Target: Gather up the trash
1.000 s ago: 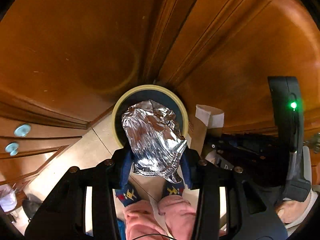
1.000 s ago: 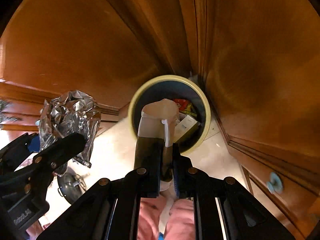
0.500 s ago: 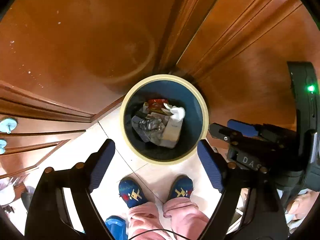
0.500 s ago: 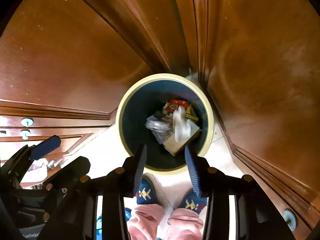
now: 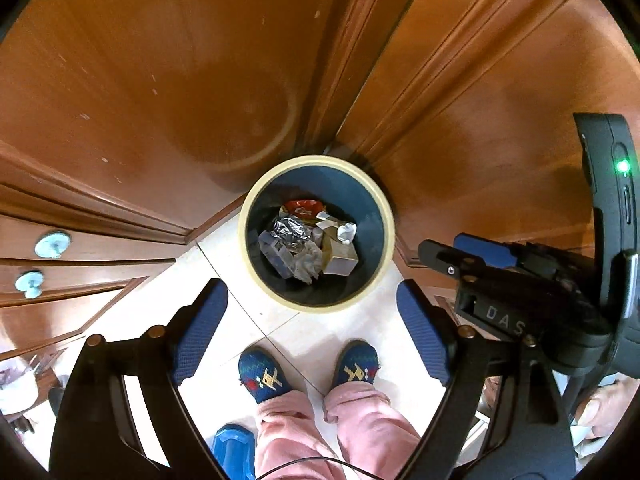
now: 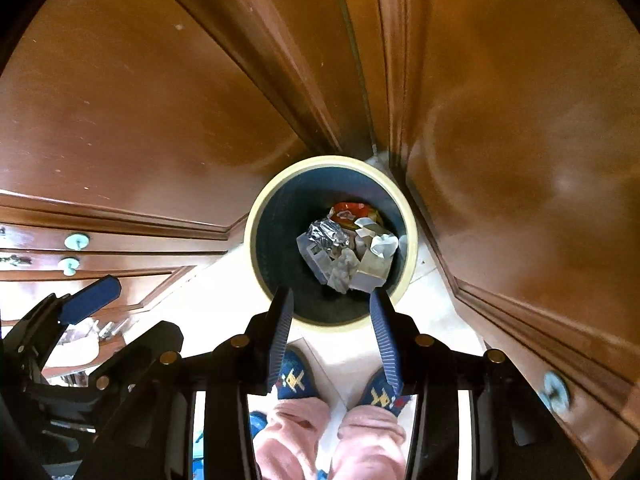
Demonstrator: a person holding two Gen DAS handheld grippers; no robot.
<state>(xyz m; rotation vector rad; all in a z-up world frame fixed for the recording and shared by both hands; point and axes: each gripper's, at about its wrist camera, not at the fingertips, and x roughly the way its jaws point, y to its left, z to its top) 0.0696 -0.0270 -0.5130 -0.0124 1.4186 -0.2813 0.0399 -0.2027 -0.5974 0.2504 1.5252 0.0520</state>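
A round bin with a cream rim and dark blue inside stands on the tiled floor in a corner of wooden cabinets. Inside lie a crumpled foil ball, a brown paper bag with white tissue and a red wrapper. My left gripper is open and empty, above the bin's near rim. My right gripper is open and empty, also above the near rim; it shows at the right of the left wrist view.
Wooden cabinet doors close in behind and beside the bin. Drawers with pale blue knobs are at the left. The person's blue slippers and pink trousers stand on the tiles just before the bin.
One second ago the left gripper held the foil ball and the right held the paper bag. Both opened and the items fell into the bin. Both jaws now stand wider apart.
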